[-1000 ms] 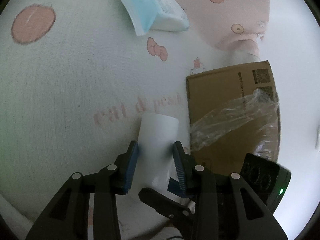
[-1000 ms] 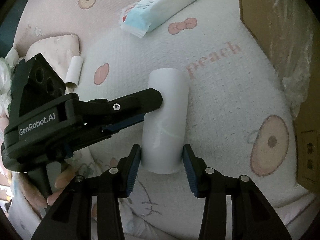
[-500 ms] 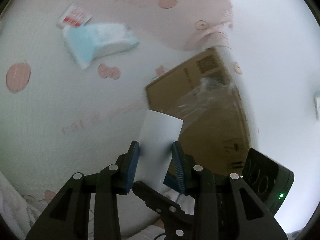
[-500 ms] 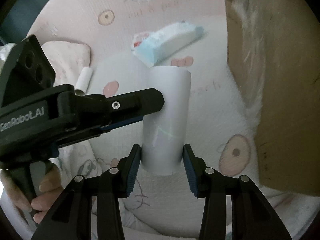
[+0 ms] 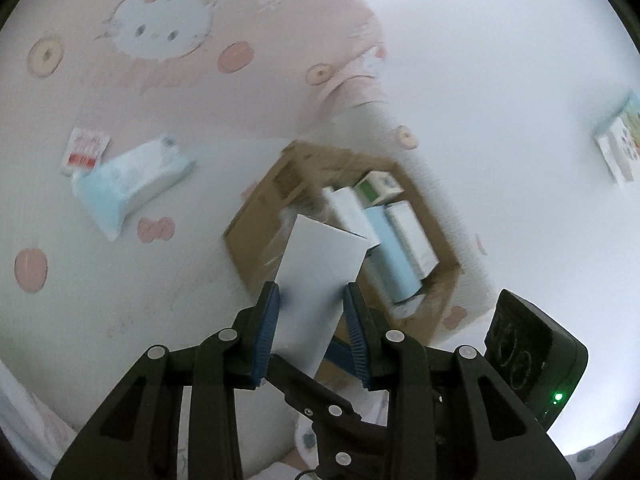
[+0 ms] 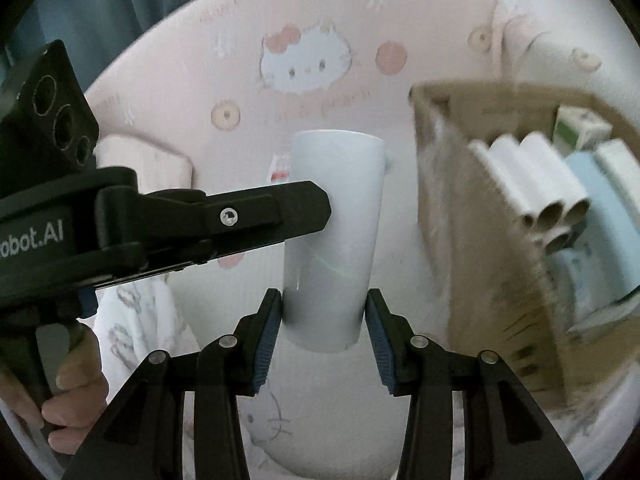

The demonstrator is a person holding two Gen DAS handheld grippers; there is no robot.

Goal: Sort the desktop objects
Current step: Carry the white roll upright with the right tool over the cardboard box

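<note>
Both grippers are closed on the same white tube (image 6: 332, 236). My right gripper (image 6: 323, 332) clamps its near end, blue pads pressed on either side; my left gripper (image 5: 312, 322) holds it further along, its finger crossing the tube from the left in the right wrist view. A hand (image 6: 68, 400) on the left gripper's handle shows at the lower left.

Tube: in the air above the printed bedspread (image 5: 120, 300), clear of the fabric, tilted toward the cardboard box (image 6: 480, 248). In the left wrist view its far end overlaps the box's near edge.

Handling, my judgement: hollow, thin-walled, very light, smooth-skinned. It could crush or slip under a hard squeeze, so a mid-body grip across the width with gentle pressure suits it. No denting visible at the pads.

Box: open, already holding several similar tubes (image 6: 536, 188) lying side by side, plus small cartons. A blue-and-white soft pack (image 5: 128, 188) lies on the bedspread, well apart from the box.
</note>
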